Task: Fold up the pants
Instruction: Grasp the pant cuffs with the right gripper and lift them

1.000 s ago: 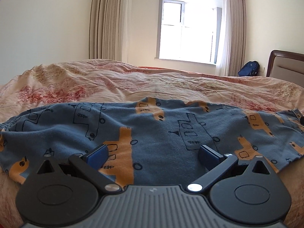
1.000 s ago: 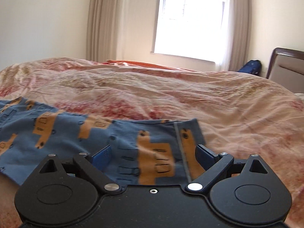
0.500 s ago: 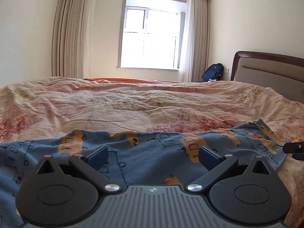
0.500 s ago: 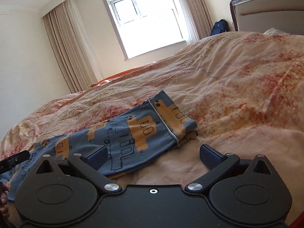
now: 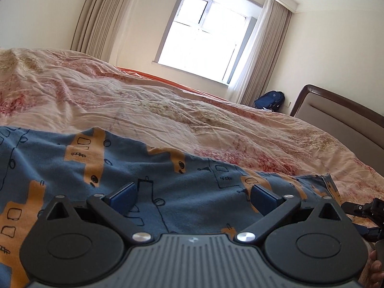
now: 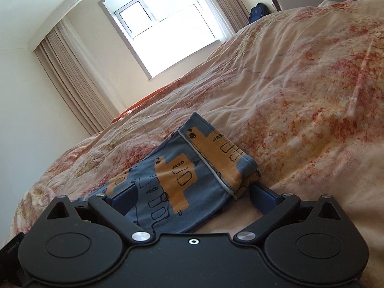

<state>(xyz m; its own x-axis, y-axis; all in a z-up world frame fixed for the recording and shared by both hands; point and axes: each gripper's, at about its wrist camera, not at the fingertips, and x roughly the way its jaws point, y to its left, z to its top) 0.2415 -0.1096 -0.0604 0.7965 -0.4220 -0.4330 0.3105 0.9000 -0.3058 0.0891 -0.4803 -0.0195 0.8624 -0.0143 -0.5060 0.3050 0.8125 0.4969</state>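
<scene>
Two grippers: the left gripper (image 5: 192, 198) and the right gripper (image 6: 192, 198) both have their blue-padded fingers spread wide, clamped on nothing.
Left gripper's reach: it sits low over the middle of the blue cotton pants printed with orange vehicles (image 5: 153, 168), cloth showing in the gap between its fingers.
Right gripper's reach: it sits at one end of the pants (image 6: 182, 170), where a stitched band with pale piping is turned up; the right finger (image 6: 262, 198) lies just beside that band.
Where the pants are: spread flat lengthwise across the wrinkled pink floral bedcover (image 5: 168, 110).
Handling: probably light, soft and limp; the cloth will sag and slide on itself, so a pinch through all layers at the band, matched by one at the far end, seems safest.
Left view only: the long run of fabric, the brown padded headboard (image 5: 340, 117), and the other gripper's tip at the right edge.
Right view only: the end band's layered edge, lifted slightly off the cover.
</scene>
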